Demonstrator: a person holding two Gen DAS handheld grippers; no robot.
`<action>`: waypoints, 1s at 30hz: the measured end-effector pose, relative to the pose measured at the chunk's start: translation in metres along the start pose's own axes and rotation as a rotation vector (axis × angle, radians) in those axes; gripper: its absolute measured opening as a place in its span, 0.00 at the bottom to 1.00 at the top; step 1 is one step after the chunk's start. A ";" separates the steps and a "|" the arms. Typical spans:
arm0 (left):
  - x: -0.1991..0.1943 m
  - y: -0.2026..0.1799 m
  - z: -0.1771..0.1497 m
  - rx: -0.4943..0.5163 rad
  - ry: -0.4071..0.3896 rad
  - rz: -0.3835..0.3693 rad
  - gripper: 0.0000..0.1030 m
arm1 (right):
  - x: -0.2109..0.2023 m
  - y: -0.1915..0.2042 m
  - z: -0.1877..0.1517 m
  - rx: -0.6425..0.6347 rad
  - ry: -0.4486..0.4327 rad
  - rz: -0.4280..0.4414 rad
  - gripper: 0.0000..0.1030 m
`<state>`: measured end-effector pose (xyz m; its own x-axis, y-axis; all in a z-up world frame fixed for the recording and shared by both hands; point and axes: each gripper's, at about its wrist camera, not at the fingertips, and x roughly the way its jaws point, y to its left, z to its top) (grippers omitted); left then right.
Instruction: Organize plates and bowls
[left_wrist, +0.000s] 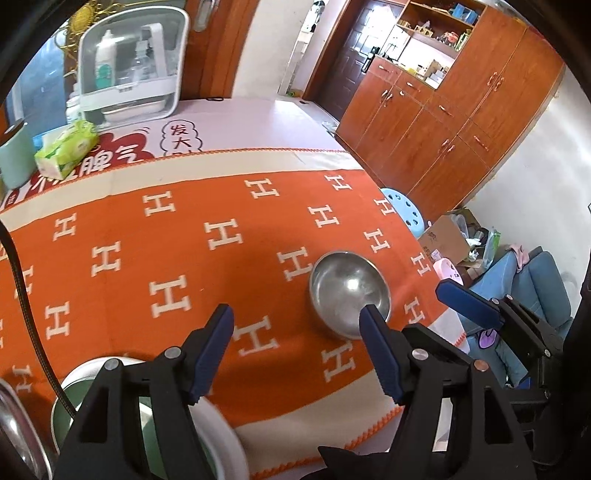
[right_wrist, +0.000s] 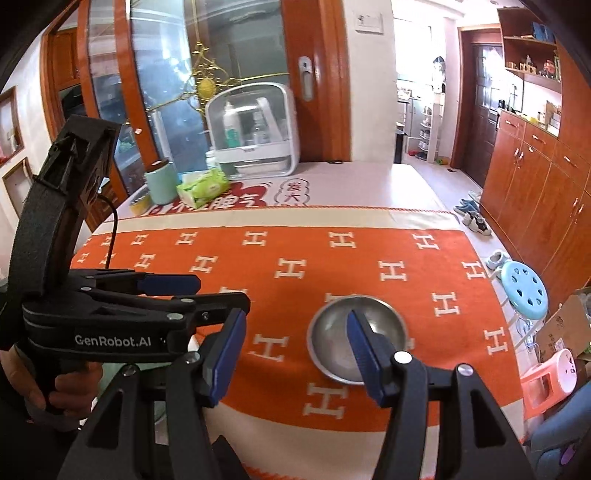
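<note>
A steel bowl (left_wrist: 349, 291) sits on the orange cloth near the table's right edge; it also shows in the right wrist view (right_wrist: 356, 341). My left gripper (left_wrist: 297, 319) is open and empty, with the bowl just past its right fingertip. A white plate with a green centre (left_wrist: 221, 435) lies under its left finger, beside a steel dish (left_wrist: 14, 424) at the frame's left edge. My right gripper (right_wrist: 295, 325) is open and empty, its right finger over the bowl's near side. The left gripper (right_wrist: 195, 290) appears open at the left of the right wrist view.
The orange H-patterned cloth (right_wrist: 295, 243) covers the table. At the far side stand a white storage box (right_wrist: 255, 129), a green tissue pack (right_wrist: 203, 186) and a mint cup (right_wrist: 160, 182). A blue stool (right_wrist: 524, 290), pink stool (right_wrist: 550, 380) and wooden cabinets (right_wrist: 535, 192) are right of the table.
</note>
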<state>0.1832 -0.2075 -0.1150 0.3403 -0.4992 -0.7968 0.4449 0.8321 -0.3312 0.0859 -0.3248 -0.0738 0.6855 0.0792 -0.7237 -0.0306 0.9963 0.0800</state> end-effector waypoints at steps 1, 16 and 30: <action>0.005 -0.002 0.002 0.001 0.004 0.000 0.67 | 0.004 -0.005 0.000 0.005 0.006 -0.004 0.56; 0.085 -0.010 0.020 -0.023 0.146 0.044 0.67 | 0.067 -0.065 -0.011 0.099 0.155 -0.017 0.61; 0.140 -0.019 0.018 -0.021 0.228 0.006 0.67 | 0.101 -0.108 -0.032 0.188 0.260 -0.070 0.61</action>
<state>0.2377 -0.2974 -0.2115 0.1456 -0.4282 -0.8919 0.4256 0.8409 -0.3342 0.1355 -0.4238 -0.1778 0.4716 0.0406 -0.8809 0.1614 0.9781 0.1315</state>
